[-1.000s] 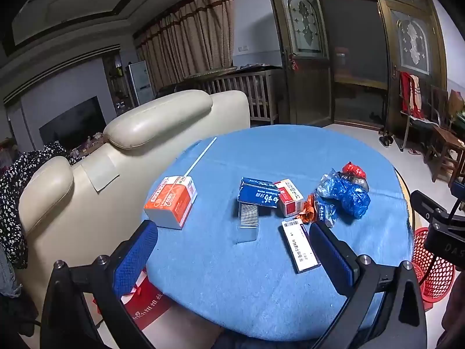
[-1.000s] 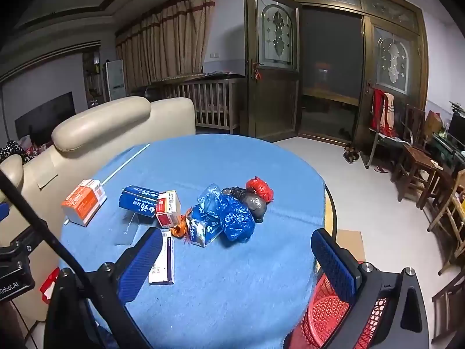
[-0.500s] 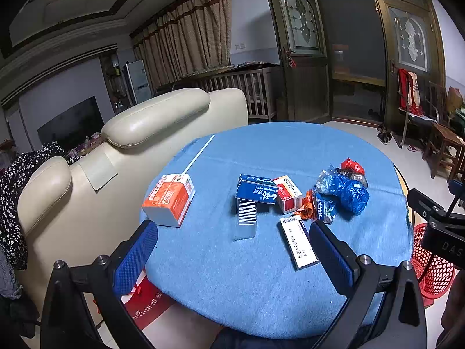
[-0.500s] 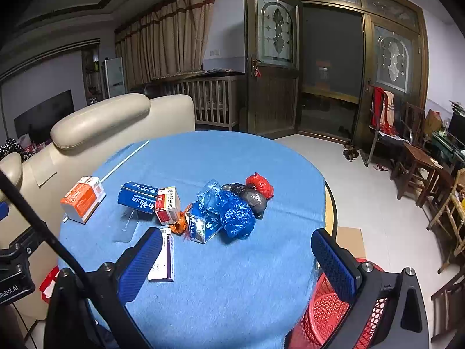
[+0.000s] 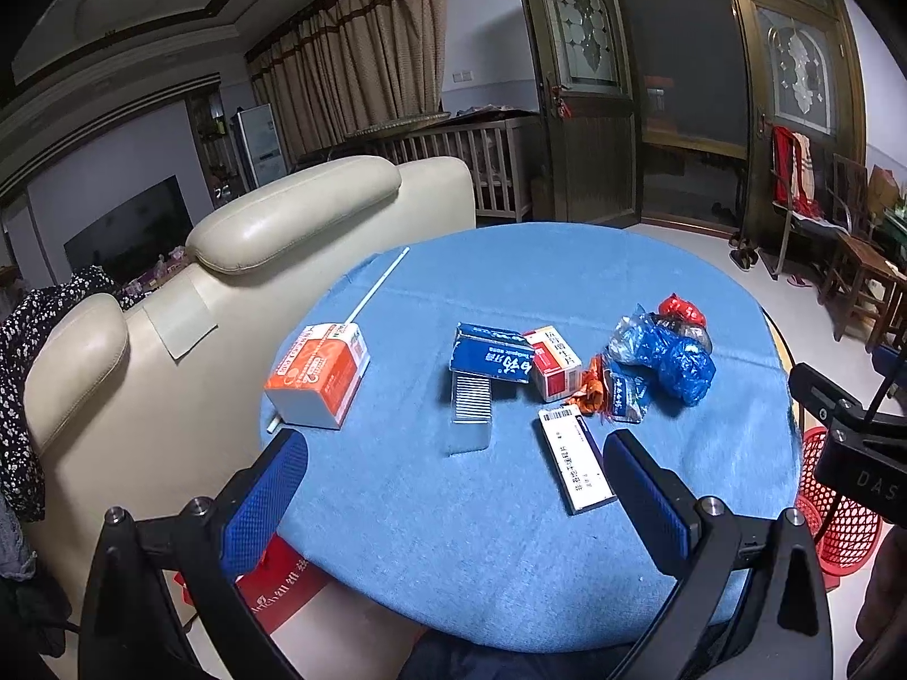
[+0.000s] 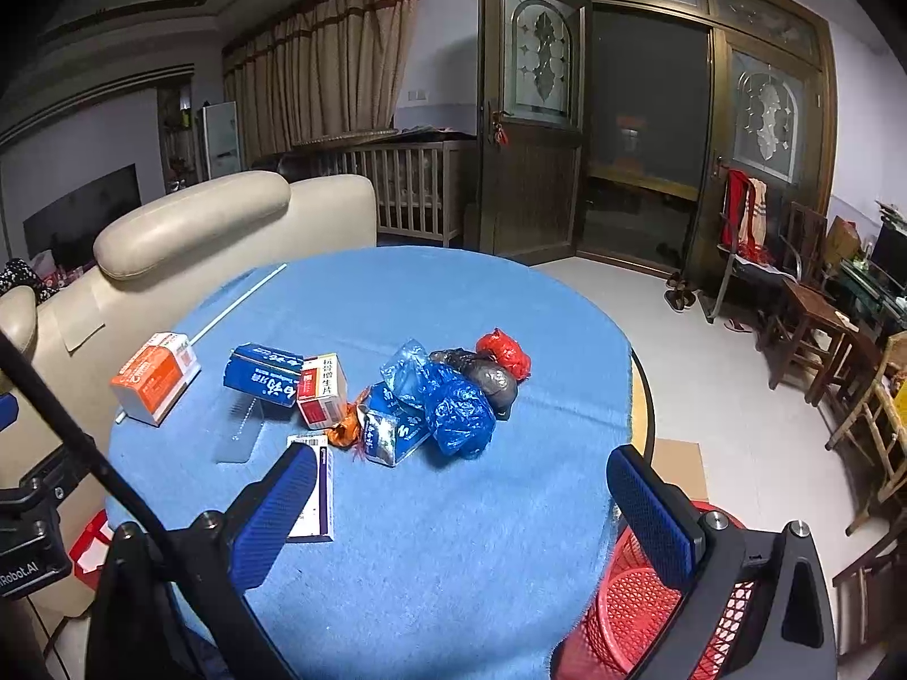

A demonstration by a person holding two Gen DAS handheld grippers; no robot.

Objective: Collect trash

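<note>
Over the last second both cameras have drawn back and risen a little, so the trash now sits slightly further ahead of the fingers and more of the blue tablecloth [image 5: 510, 260] shows at the near edge. The left gripper [image 5: 453, 501] hovers above the near rim with its blue-padded fingers [image 5: 263, 501] spread wide and nothing between them. Ahead of its left finger lies an orange-and-white carton [image 5: 317, 377] resting on a long white stick [image 5: 377, 286]. Ahead between the fingers are a blue box [image 5: 492, 354] and, touching it on the right, a red-and-white medicine box [image 5: 552, 361], with a clear plastic piece [image 5: 470, 413] in front of them. Just beyond the right fingertip lies a flat white-and-purple box [image 5: 575, 464]. The right gripper [image 6: 462, 513] is likewise wide open and empty; its left finger overlaps that flat box in the picture. Ahead between its fingers sits the heap: an orange wrapper [image 6: 346, 430], a blue-and-white packet [image 6: 391, 433], a crumpled blue plastic bag [image 6: 453, 405], a dark bag [image 6: 487, 377] and a red bag [image 6: 503, 352], all touching. Under the right finger, below the table edge, stands a red mesh basket [image 6: 635, 612].
</note>
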